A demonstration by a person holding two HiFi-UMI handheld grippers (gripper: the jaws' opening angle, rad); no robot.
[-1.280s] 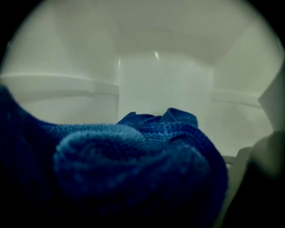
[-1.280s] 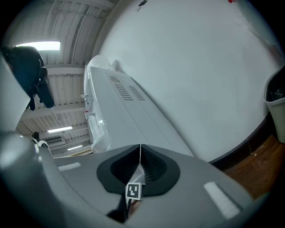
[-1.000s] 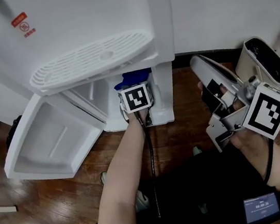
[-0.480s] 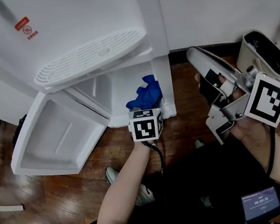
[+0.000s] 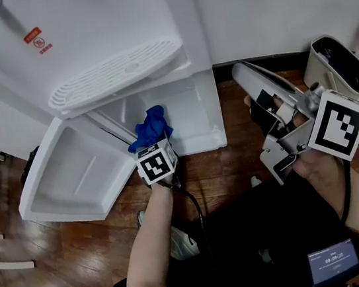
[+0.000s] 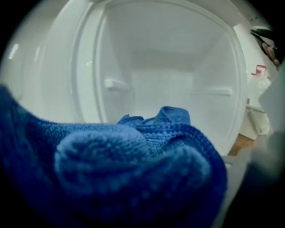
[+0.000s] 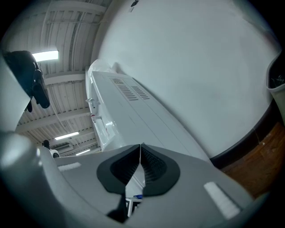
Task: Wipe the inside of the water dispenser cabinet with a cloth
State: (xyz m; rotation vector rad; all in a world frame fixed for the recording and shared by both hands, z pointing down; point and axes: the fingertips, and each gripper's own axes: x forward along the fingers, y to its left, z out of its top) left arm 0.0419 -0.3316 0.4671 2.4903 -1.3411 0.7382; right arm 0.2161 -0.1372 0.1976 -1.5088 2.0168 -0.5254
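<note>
At cabinet front, L gripper tilts down pinching cloth; R gripper raised, closed.

Your blue cloth, bunched, sits at the near left edge of the open white cabinet; its door lies swung left.

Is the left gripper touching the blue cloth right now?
Touching. The left gripper view shows the blue cloth bunched up in the left gripper's grasp, filling the foreground; the head view shows it held at that gripper's tip.
</note>
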